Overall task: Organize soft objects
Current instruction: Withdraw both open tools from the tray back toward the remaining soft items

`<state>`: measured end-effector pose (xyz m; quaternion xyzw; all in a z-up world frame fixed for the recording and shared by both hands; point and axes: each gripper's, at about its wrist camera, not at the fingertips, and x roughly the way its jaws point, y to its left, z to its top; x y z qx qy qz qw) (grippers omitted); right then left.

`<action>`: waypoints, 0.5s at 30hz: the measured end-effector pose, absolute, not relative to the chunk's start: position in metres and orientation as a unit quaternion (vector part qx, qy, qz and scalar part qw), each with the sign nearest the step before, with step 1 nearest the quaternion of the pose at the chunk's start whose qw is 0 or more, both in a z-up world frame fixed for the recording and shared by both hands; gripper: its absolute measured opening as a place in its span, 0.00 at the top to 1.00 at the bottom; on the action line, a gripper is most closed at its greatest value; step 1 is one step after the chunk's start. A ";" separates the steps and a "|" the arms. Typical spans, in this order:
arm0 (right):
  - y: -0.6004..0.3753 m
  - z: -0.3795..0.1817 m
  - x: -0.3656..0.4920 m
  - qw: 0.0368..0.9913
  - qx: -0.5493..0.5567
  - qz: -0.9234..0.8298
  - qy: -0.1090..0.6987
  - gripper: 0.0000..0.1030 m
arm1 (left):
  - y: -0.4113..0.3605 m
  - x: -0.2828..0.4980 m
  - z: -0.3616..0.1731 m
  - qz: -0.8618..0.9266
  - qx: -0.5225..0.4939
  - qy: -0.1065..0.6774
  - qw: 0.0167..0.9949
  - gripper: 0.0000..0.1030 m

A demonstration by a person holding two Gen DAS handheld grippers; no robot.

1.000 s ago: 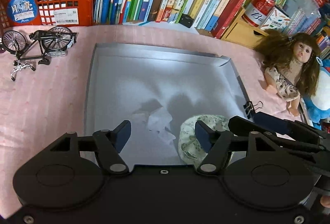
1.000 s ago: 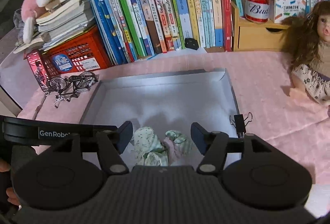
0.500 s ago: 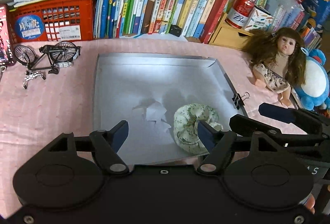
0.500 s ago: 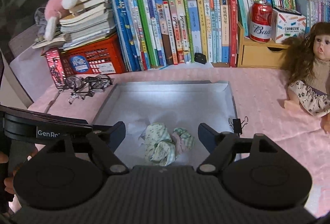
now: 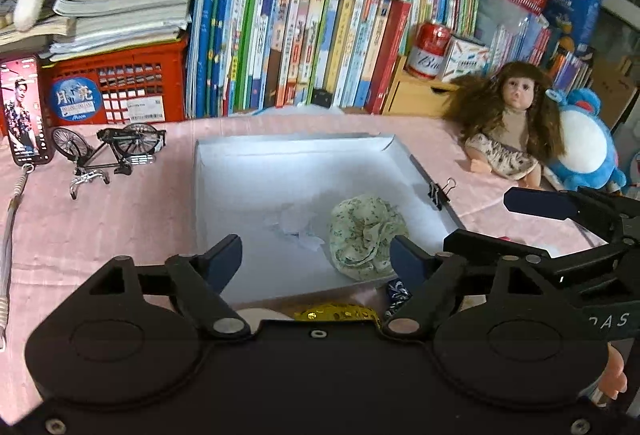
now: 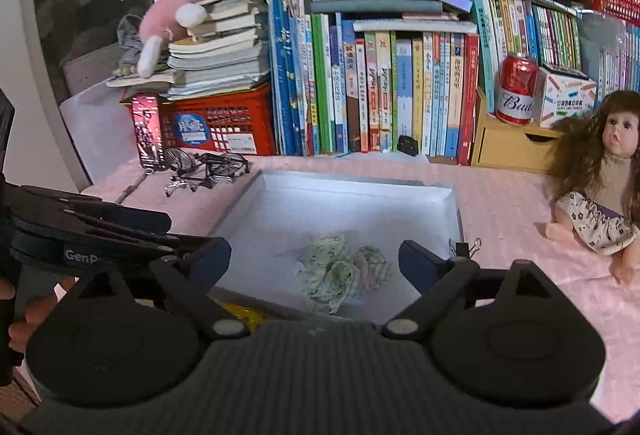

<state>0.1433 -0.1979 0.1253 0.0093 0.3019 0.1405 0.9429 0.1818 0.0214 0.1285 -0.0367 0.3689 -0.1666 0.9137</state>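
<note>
Floral bundle (image 5: 366,237): in tray (image 5: 224,171), at 1 o'clock, just beside left claw (image 5: 316,255).
Left claw: fingers apart, empty.
Right claw (image 6: 316,261): fingers apart, bundle dead ahead.

Pink-clothed table (image 5: 120,219) carries grey tray (image 5: 416,163), toy bicycle (image 5: 116,147), doll (image 5: 508,131) (seated), red crate (image 5: 120,87).

Both grippers have drawn back and up from the grey tray (image 5: 296,155), leaving the floral cloth bundle (image 5: 364,235) lower centre in the frame, while a yellow item (image 5: 340,313) has appeared at the tray's near edge.
</note>
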 end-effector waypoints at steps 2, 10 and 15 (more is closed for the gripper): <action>-0.195 0.126 0.137 0.945 0.004 0.143 0.293 0.02 | 0.026 0.171 0.130 -0.168 -0.037 0.356 0.919 0.21; -0.182 0.125 0.113 0.952 -0.017 0.154 0.264 0.00 | 0.041 0.136 0.126 -0.153 -0.036 0.321 0.934 0.18; -0.175 0.119 0.101 0.953 -0.019 0.163 0.256 0.00 | 0.050 0.115 0.120 -0.142 -0.036 0.301 0.942 0.18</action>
